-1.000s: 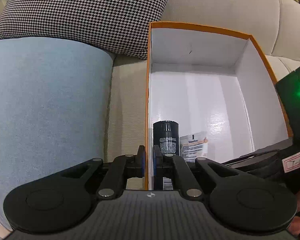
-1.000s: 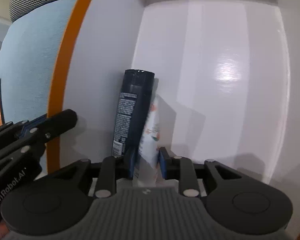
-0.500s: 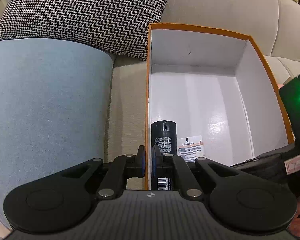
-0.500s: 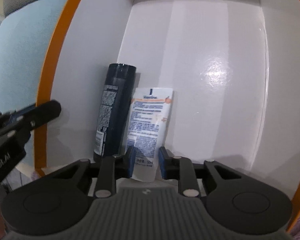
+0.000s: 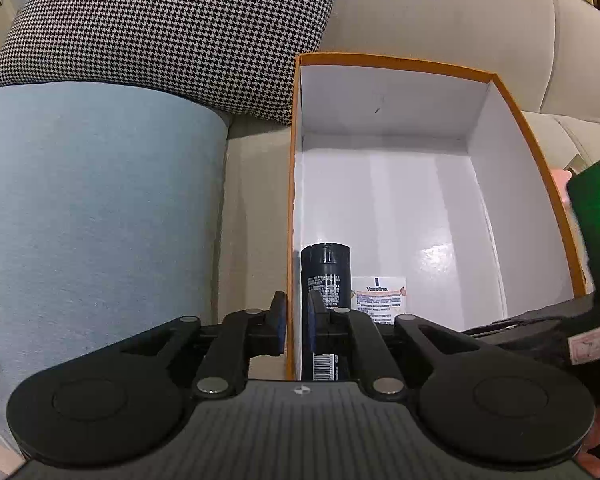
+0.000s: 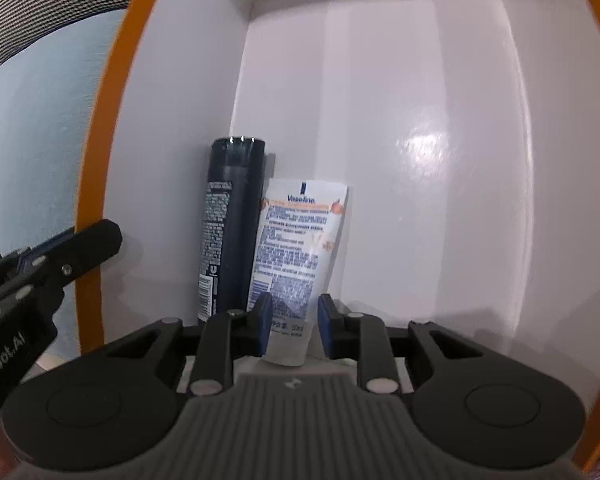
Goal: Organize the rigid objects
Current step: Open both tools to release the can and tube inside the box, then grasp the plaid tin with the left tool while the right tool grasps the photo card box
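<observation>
An orange-rimmed white box point(image 5: 496, 80) stands open on the sofa. A dark bottle point(image 5: 326, 272) lies on its floor against the left wall, and a white Vaseline tube point(image 5: 380, 294) lies flat, label up, beside it. My left gripper point(image 5: 296, 320) straddles that left wall. Its jaws are opening, and a thin gap shows beside the wall. In the right wrist view the bottle point(image 6: 230, 220) and tube point(image 6: 300, 240) lie side by side. My right gripper point(image 6: 293, 320) is shut on the tube's cap end. The left gripper point(image 6: 100, 240) reaches over the box rim point(image 6: 100, 152).
A black-and-white houndstooth cushion point(image 5: 172, 24) and a light blue cushion point(image 5: 92, 208) crowd the box's left side. The beige sofa back point(image 5: 440, 8) rises behind. The right unit's housing point(image 5: 596, 216), with a green light, hangs over the box's right wall. The box's far half holds nothing.
The tube turned from edge-on to flat, label up, beside the bottle. The right gripper drew back slightly. The left gripper kept its place at the wall and its jaws parted a little.
</observation>
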`<state>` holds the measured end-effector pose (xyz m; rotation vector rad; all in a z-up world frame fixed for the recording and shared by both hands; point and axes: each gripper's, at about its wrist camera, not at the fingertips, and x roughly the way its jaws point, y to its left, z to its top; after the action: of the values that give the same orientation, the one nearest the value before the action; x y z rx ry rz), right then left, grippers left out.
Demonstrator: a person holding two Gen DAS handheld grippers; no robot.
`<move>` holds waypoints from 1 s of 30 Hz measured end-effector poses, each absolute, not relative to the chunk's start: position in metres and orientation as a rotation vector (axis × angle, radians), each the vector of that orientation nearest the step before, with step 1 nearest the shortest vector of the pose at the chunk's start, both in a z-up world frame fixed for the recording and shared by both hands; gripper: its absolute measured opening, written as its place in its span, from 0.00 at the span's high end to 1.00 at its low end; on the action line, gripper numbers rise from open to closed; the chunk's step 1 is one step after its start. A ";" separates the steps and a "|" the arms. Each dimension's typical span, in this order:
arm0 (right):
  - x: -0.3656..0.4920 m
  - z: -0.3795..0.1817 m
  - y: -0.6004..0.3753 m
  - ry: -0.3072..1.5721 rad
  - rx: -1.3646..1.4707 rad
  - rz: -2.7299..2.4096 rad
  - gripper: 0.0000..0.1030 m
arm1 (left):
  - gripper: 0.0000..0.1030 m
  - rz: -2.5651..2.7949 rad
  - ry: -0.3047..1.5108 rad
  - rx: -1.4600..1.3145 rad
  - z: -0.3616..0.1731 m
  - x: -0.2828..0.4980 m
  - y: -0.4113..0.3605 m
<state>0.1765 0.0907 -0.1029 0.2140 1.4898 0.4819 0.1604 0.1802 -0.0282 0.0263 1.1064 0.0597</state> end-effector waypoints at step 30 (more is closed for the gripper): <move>0.131 -0.007 -0.153 1.057 0.262 0.286 0.72 | 0.87 -0.323 1.040 0.013 0.014 0.133 -0.009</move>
<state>0.1309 -0.1527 -0.0071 0.2616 1.0575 0.2857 0.1331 -0.0086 0.0137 0.0131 1.0395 -0.3226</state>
